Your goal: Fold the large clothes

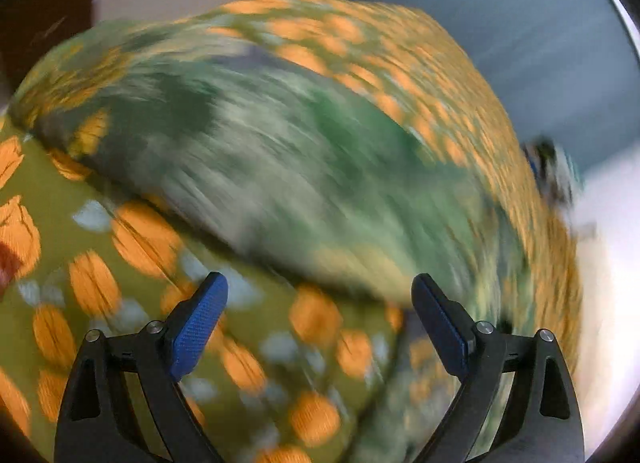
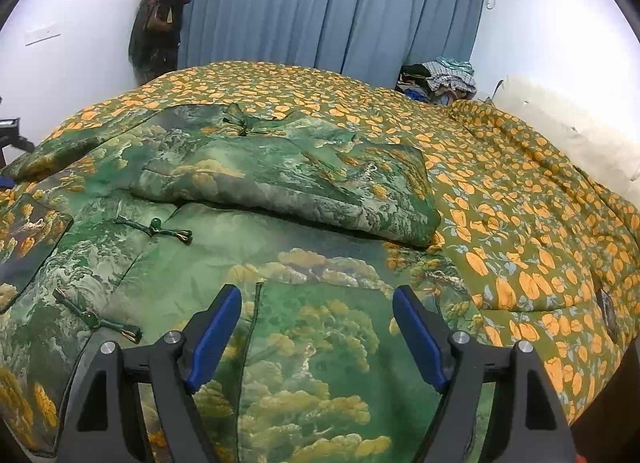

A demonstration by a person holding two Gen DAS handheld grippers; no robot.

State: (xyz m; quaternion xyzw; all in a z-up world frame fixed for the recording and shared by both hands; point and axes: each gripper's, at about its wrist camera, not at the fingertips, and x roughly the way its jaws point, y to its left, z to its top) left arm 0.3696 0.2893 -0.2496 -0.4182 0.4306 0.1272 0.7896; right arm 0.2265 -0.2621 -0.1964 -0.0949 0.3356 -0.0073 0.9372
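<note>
Both grippers stand wide with nothing between the pads: the right gripper (image 2: 318, 337) hovers over the green landscape-print jacket (image 2: 280, 263), the left gripper (image 1: 320, 323) over what seems the same garment, badly blurred. The jacket lies spread on the orange-leaf bedspread (image 2: 520, 223), one sleeve (image 2: 288, 183) folded across its chest, knot fastenings (image 2: 154, 229) down the front.

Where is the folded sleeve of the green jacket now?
In the right wrist view, the folded sleeve lies across the green jacket, centre frame, beyond the open right gripper.

Even, bright room light; white walls (image 2: 540, 31) glare. The left wrist view is smeared with motion blur (bedspread (image 1: 120, 247) streaked), the right sharp; both bend at dark corners.
</note>
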